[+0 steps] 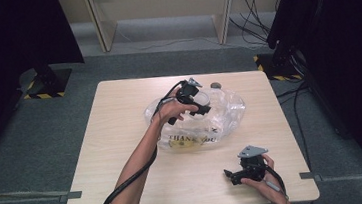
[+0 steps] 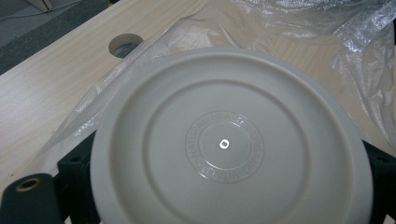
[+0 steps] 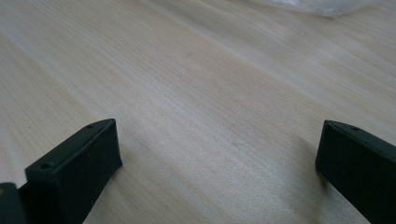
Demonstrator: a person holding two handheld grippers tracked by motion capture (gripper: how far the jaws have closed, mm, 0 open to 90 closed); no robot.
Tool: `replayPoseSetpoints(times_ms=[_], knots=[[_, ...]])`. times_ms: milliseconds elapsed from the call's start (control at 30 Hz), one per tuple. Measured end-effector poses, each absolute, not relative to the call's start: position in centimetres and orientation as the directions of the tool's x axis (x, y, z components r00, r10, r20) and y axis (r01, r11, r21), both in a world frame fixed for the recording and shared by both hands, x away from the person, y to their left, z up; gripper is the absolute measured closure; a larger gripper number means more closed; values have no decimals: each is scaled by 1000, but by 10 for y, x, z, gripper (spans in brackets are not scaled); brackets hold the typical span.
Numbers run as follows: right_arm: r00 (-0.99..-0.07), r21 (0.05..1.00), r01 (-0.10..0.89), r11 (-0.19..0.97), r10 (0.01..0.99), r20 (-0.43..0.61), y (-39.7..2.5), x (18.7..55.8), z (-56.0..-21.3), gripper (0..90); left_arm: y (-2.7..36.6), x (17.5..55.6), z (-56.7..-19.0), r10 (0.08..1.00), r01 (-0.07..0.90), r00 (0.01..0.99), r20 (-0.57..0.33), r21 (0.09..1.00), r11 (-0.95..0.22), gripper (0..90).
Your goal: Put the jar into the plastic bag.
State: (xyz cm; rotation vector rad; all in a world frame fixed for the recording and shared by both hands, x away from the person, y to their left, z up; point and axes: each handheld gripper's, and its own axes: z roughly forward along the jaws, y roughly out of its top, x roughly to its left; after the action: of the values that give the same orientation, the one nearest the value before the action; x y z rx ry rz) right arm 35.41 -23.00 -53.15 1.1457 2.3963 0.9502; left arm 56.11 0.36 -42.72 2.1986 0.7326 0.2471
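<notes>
A round white plastic container (image 2: 261,93) sits lid-on between the jaws of my left gripper (image 2: 226,161), which is shut on its sides. It hangs over a crumpled clear plastic bag (image 1: 223,115) printed "THANK YOU" that lies mid-table. In the high view the left gripper (image 1: 198,105) is above the bag's far left part. My right gripper (image 1: 232,175) rests low near the table's front right, pointing left. Its jaws stand wide apart over bare wood, and the right gripper (image 3: 219,140) holds nothing.
The light wooden table (image 1: 123,152) has a round cable hole (image 1: 215,85) at its far edge, just beyond the bag. Grey carpet surrounds the table. Black stands and cables are at both sides, and wooden furniture legs stand at the back.
</notes>
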Motion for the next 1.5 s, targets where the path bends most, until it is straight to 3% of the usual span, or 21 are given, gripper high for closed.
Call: replayPoseSetpoints(times_ms=[1500], knots=[[-627, 685, 567, 457, 779, -1, -230, 354, -532, 2, -3, 570, -476, 574, 434, 817, -56, 714, -549, 100]])
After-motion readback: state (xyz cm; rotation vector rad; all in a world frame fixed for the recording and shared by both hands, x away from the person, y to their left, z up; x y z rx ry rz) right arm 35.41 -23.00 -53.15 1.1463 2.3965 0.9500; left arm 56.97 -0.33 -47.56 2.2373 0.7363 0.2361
